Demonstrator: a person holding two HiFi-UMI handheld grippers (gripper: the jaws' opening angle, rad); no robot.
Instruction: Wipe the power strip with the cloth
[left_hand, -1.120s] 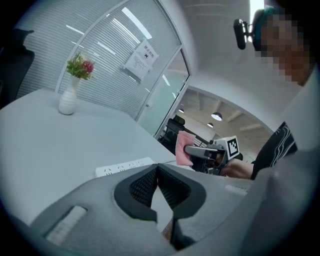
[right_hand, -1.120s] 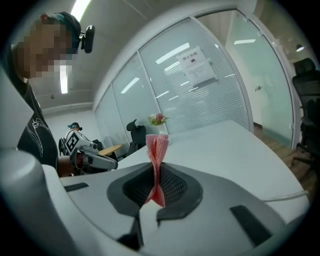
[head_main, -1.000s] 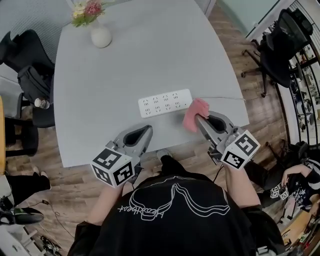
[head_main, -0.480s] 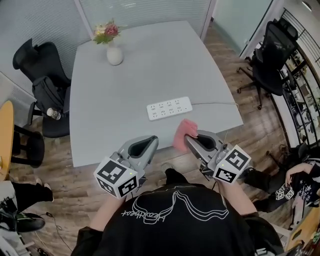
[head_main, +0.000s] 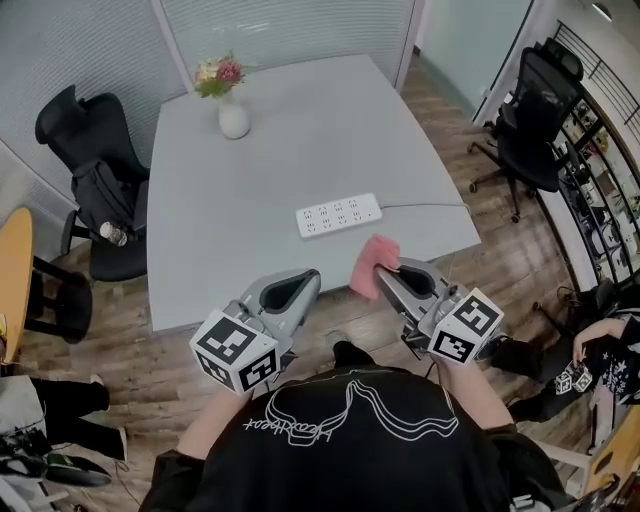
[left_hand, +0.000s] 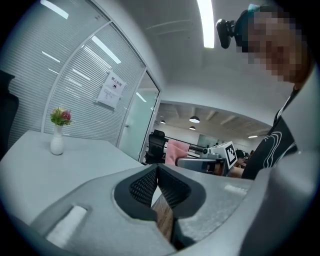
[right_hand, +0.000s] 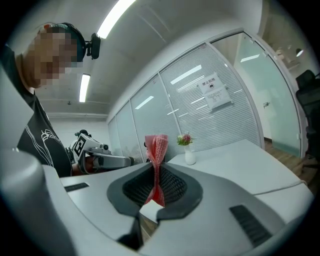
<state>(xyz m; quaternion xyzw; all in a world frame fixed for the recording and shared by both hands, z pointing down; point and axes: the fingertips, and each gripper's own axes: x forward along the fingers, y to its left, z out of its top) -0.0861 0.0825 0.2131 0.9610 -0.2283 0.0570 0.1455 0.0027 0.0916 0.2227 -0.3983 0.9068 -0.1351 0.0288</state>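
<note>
A white power strip (head_main: 339, 215) lies on the grey table (head_main: 250, 190) near its front edge, its cable running off to the right. My right gripper (head_main: 385, 275) is shut on a pink cloth (head_main: 371, 264), held over the table's front edge, short of the strip. The same cloth (right_hand: 157, 160) stands up pinched between the jaws in the right gripper view. My left gripper (head_main: 308, 280) hovers off the front edge to the left, shut with nothing in it; in the left gripper view the left gripper (left_hand: 158, 175) has its pads meeting.
A white vase of flowers (head_main: 232, 110) stands at the table's far left. A black office chair (head_main: 95, 185) stands left of the table, another chair (head_main: 530, 110) at the right. Wooden floor lies below the grippers.
Both grippers have drawn back from the table; the cloth, which was beside the strip's right end a second ago, now hangs at the table's front edge.
</note>
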